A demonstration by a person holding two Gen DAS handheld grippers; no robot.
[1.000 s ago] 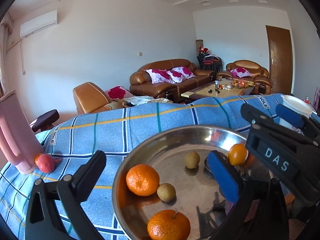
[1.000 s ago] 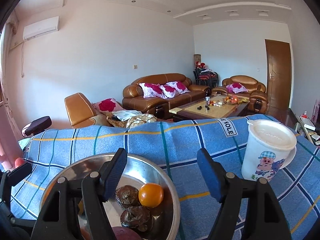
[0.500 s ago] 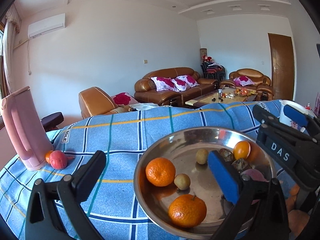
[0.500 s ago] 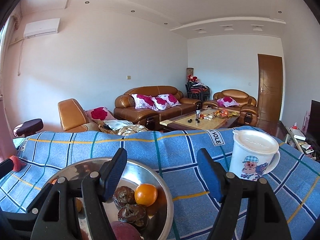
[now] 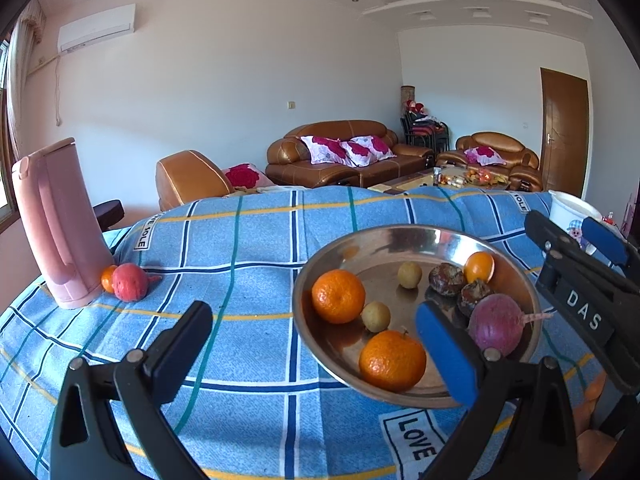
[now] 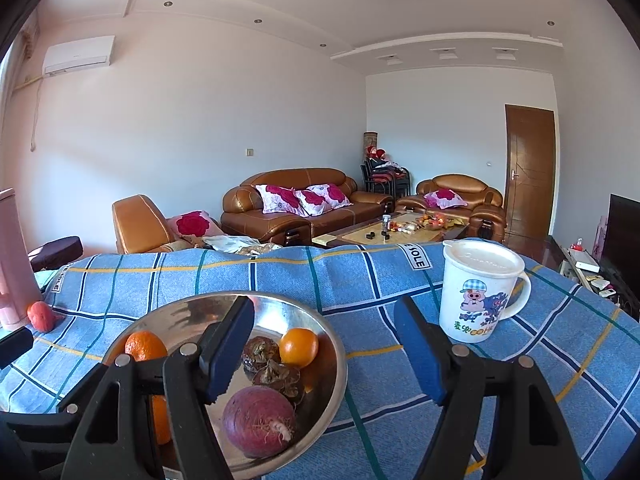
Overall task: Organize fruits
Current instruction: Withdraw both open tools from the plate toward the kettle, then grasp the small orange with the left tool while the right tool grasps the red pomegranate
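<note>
A steel bowl (image 5: 320, 344) (image 6: 332, 344) on the blue checked cloth holds two large oranges (image 5: 338, 295), a small orange (image 5: 479, 266) (image 6: 299, 347), two small green-yellow fruits (image 5: 409, 275), two dark brown fruits (image 5: 446, 278) (image 6: 261, 352) and a purple round fruit (image 5: 495, 324) (image 6: 259, 421). A red fruit (image 5: 130, 281) (image 6: 41, 315) and a small orange (image 5: 107, 278) lie by the pink kettle. My left gripper (image 5: 312, 344) is open and empty, near the bowl's left front. My right gripper (image 6: 324, 344) is open and empty, over the bowl's right rim.
A pink kettle (image 5: 56, 224) stands at the far left of the table. A white lidded mug with a pig picture (image 6: 478, 290) (image 5: 570, 210) stands at the right. Brown sofas and a coffee table are beyond the table's far edge.
Both grippers have pulled back and up from the bowl. The whole bowl, the purple fruit and the kettle side now show in view. Both stay open.
</note>
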